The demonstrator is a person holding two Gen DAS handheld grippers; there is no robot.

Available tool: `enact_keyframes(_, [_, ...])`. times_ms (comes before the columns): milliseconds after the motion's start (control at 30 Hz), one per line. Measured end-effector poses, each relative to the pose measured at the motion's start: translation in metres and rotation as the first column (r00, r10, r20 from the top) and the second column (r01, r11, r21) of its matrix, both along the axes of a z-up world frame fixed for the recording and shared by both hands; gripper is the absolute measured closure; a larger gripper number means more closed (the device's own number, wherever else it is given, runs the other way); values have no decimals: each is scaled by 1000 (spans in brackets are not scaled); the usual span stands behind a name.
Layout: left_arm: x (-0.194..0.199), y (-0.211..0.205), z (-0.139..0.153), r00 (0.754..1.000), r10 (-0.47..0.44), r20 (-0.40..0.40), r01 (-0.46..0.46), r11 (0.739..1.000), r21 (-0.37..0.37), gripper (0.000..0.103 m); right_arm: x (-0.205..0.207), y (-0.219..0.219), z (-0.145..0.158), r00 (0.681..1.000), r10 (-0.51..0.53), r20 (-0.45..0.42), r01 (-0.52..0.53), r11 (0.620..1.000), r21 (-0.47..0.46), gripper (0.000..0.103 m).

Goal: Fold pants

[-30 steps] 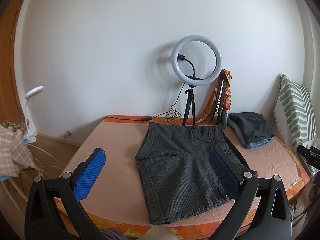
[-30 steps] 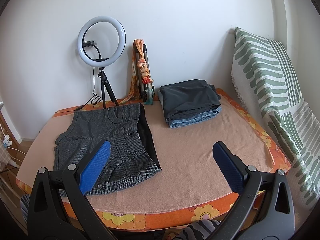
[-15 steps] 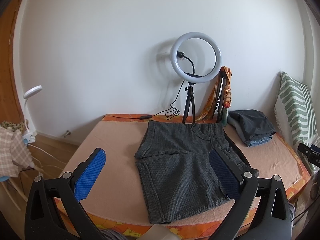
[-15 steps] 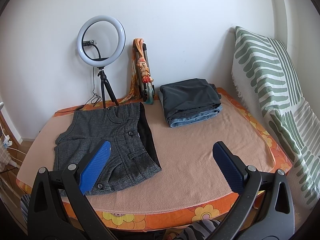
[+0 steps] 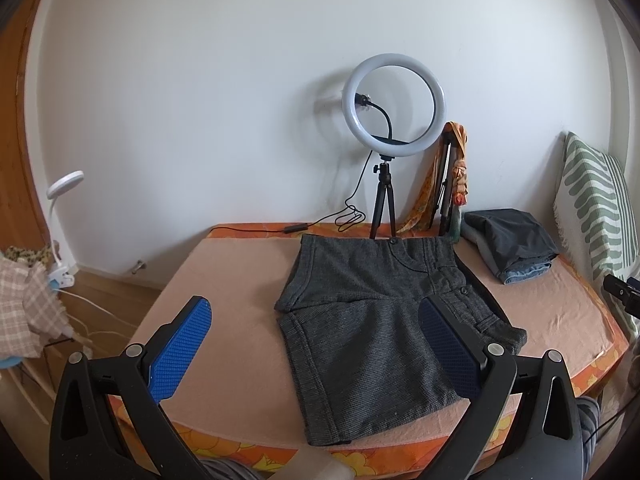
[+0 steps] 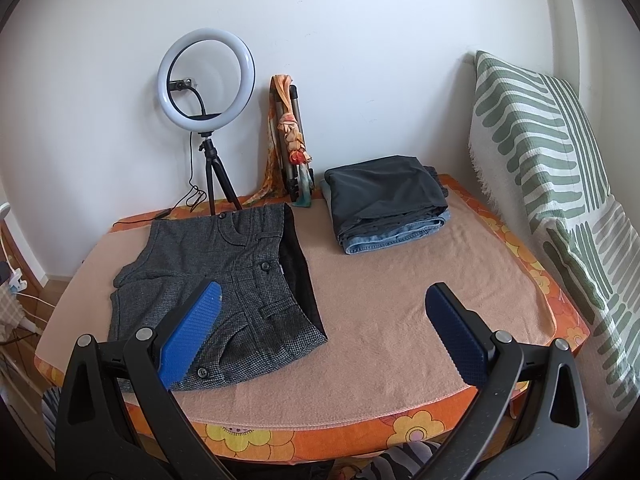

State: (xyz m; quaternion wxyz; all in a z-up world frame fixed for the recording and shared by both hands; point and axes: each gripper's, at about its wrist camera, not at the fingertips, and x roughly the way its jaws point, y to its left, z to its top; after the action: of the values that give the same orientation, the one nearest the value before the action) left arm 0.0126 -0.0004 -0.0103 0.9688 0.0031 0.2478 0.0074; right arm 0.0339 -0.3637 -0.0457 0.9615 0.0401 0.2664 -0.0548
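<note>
Grey tweed shorts point(image 5: 372, 320) lie on the peach-covered table point(image 5: 224, 280), waistband toward the wall, one side folded over so black lining shows along the right edge; they also show in the right wrist view point(image 6: 224, 280). My left gripper point(image 5: 316, 340) is open and empty, held above the table's near edge in front of the shorts. My right gripper point(image 6: 324, 328) is open and empty, above the near edge to the right of the shorts.
A ring light on a tripod point(image 5: 394, 108) and a folded tripod with an orange scarf point(image 6: 290, 140) stand at the back. A stack of folded pants point(image 6: 388, 204) lies back right. A green striped cushion point(image 6: 560, 184) leans right. The floor drops left of the table.
Both grippers stay open. The left wrist view has tilted up slightly, so the shorts sit a little lower in frame. The right view is nearly unchanged.
</note>
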Motion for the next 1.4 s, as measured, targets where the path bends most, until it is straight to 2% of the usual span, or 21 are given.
enact_keyframes(333, [22,22,-23,992,-79,-97,80,997,11,0,14,2,3,997,70,-17,-70,997,-38,0])
enact_keyframes(533, [54,50,-29,983,-128,-133,120,991,-64,1,42,7,10,990,138,-29,-139,988,-59,0])
enact_keyframes(667, [84,65,-28,977,-150,-155,138,987,-82,0,68,5,17,980,199,-22,-200,980,-15,0])
enact_keyframes(733, [104,70,-27,971,-170,-166,156,984,-90,1,86,4,21,973,230,-35,-230,973,2,0])
enact_keyframes(867, [147,78,-26,956,-218,-195,198,973,-119,1,128,9,25,960,267,-82,-270,962,-25,0])
enact_keyframes(967, [178,77,-29,944,-247,-217,228,967,-109,2,161,13,25,941,314,-123,-322,946,-49,0])
enact_keyframes(1167, [244,81,-56,910,-287,-300,235,952,-196,3,225,23,15,908,383,-169,-401,913,-82,0])
enact_keyframes(1267, [275,75,-71,900,-283,-331,235,955,-178,8,258,29,3,887,415,-200,-438,895,-86,0])
enact_keyframes(1400, [311,69,-90,884,-300,-358,243,950,-196,8,301,37,-13,858,456,-237,-483,873,-65,2])
